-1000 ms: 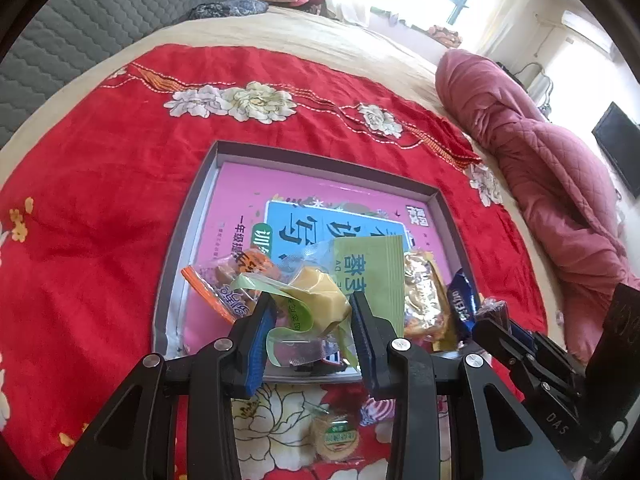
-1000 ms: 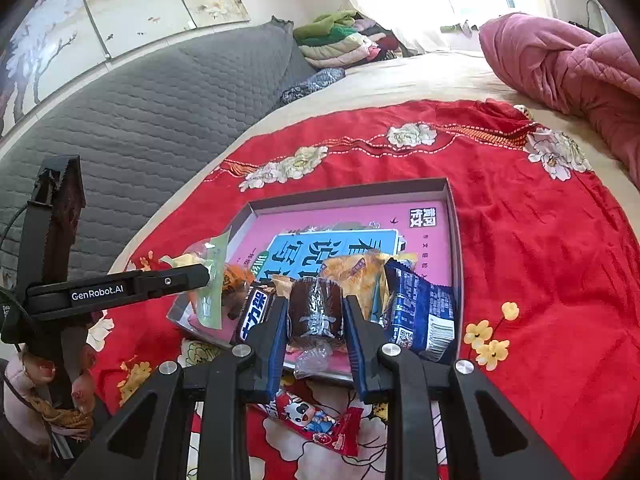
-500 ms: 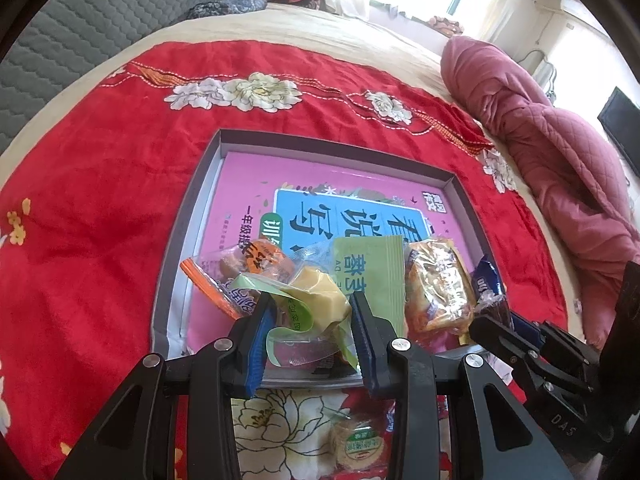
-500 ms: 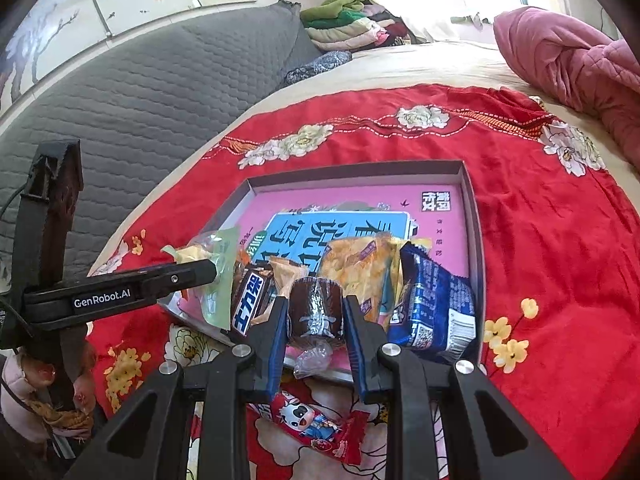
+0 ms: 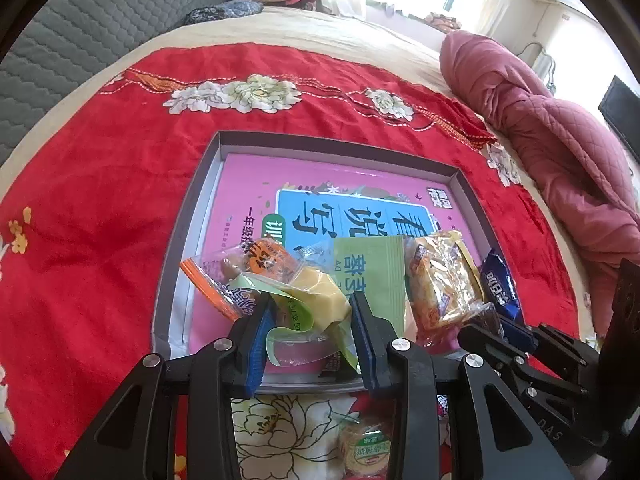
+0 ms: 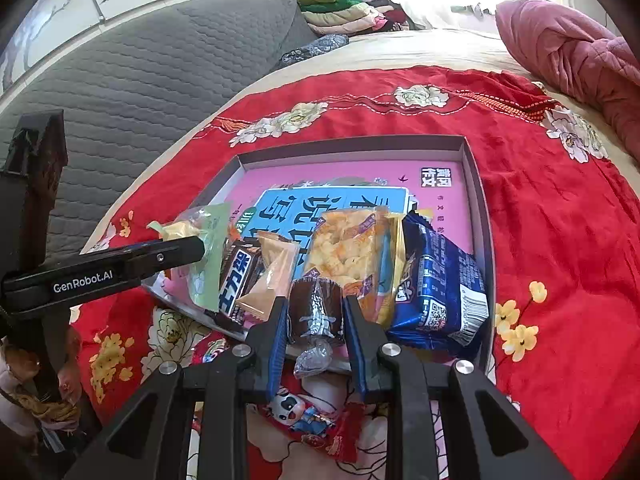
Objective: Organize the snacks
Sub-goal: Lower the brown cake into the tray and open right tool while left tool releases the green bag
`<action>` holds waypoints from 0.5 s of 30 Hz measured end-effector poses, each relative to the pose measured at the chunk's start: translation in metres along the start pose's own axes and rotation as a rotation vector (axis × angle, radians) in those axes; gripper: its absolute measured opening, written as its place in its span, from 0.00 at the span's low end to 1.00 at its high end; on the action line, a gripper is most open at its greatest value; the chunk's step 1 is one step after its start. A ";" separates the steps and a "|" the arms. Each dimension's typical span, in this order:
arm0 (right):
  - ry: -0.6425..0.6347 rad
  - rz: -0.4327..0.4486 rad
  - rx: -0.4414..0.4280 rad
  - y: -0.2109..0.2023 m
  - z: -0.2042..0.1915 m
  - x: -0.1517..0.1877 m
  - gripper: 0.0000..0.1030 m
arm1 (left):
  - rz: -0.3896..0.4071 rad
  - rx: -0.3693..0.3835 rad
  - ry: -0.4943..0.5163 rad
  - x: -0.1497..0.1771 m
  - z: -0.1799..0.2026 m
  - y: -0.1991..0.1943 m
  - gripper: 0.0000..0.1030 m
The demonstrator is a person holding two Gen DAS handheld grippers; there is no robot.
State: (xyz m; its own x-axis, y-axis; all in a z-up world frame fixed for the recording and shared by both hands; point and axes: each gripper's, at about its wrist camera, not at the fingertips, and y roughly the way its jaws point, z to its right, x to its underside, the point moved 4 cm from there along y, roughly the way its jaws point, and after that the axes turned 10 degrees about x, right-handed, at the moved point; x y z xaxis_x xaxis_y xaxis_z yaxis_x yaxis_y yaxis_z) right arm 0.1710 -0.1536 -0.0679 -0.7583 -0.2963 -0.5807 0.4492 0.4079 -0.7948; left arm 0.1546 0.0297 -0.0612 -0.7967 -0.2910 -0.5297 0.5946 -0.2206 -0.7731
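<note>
Crinkly yellow-green packet (image 5: 316, 300) clamped in left fingers (image 5: 362, 320), ridged brown wrapped cake (image 6: 316, 308) in right fingers (image 6: 354, 320).

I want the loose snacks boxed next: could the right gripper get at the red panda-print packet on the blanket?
Probably not yet: the right gripper is shut on a brown wrapped cake; the red panda-print packet lies uncovered just below.
</note>
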 end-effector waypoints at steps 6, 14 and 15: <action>-0.062 0.011 0.055 0.005 -0.007 0.001 0.27 | -0.007 -0.012 0.002 0.002 -0.002 0.002 0.38; -0.074 0.020 0.071 0.009 -0.008 0.000 0.27 | -0.012 -0.029 0.008 0.002 -0.002 0.005 0.38; -0.074 0.020 0.071 0.009 -0.008 0.001 0.27 | -0.013 -0.030 0.009 0.003 -0.002 0.005 0.38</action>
State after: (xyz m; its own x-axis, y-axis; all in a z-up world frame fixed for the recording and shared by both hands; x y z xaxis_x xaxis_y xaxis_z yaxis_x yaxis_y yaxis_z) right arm 0.1706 -0.1430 -0.0738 -0.7127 -0.3531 -0.6061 0.4982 0.3534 -0.7917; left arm 0.1554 0.0295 -0.0671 -0.8055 -0.2801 -0.5222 0.5805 -0.1960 -0.7903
